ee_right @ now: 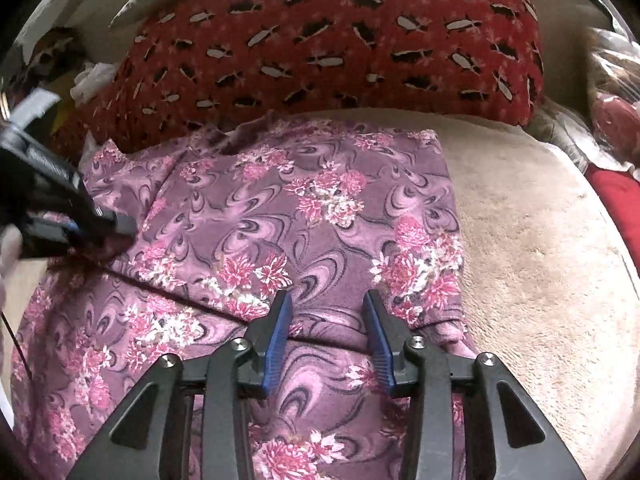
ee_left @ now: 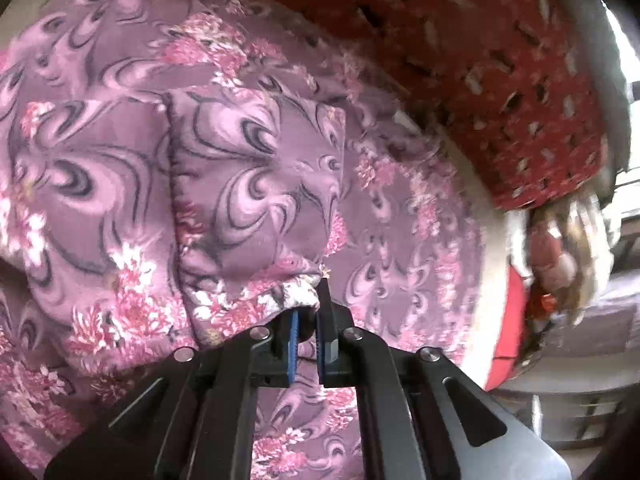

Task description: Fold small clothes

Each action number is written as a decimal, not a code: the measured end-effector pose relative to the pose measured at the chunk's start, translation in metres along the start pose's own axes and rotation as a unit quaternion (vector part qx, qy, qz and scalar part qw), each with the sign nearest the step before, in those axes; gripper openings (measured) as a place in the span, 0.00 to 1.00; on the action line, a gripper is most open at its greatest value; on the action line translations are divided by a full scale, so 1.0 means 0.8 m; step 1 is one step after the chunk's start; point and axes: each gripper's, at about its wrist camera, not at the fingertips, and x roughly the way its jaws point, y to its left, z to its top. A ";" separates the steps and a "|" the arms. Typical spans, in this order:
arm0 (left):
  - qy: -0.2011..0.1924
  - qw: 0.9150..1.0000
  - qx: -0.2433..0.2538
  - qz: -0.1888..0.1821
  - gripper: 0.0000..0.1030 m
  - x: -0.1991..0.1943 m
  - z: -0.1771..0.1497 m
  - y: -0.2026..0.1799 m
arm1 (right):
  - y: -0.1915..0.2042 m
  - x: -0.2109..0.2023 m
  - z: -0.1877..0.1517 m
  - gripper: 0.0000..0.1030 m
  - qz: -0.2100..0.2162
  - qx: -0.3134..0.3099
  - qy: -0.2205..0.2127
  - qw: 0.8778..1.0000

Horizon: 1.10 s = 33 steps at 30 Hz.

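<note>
A purple garment with pink flowers [ee_right: 280, 208] lies spread on a beige bed cover, one part folded over another. In the left wrist view the same garment [ee_left: 240, 160] fills the picture, and my left gripper [ee_left: 316, 300] is shut on a bunched edge of it. Seen from the right wrist, that left gripper [ee_right: 120, 224] sits at the cloth's left edge. My right gripper [ee_right: 328, 308] stands open just above the near part of the garment. Its blue pads [ee_right: 280, 320] are apart, with nothing pinched between them.
A red cushion with a feather print [ee_right: 320, 40] lies along the garment's far edge. The beige cover [ee_right: 540, 260] stretches out to the right. A plastic-wrapped bundle [ee_right: 612, 92] and a red item [ee_right: 616, 200] lie at the far right.
</note>
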 end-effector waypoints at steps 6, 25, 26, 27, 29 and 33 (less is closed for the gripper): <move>-0.062 0.993 -0.010 -0.097 0.43 -0.106 -0.024 0.043 | -0.003 -0.004 0.015 0.41 0.008 0.026 0.021 0.999; -0.136 0.976 -0.156 -0.064 0.58 -0.109 0.008 0.172 | 0.246 0.041 0.077 0.15 0.076 -0.225 -0.011 0.971; -0.137 0.976 -0.157 -0.066 0.58 -0.110 0.010 0.173 | 0.242 0.042 0.083 0.08 0.090 -0.208 -0.008 0.974; -0.138 0.976 -0.158 -0.066 0.58 -0.110 0.009 0.175 | 0.232 0.040 0.083 0.08 0.100 -0.191 -0.008 0.976; -0.139 0.976 -0.154 -0.063 0.58 -0.109 0.010 0.175 | 0.197 0.033 0.093 0.07 0.146 -0.110 -0.012 0.983; -0.143 0.979 -0.139 -0.049 0.62 -0.106 0.006 0.167 | 0.104 0.026 0.098 0.07 0.207 0.082 -0.020 0.975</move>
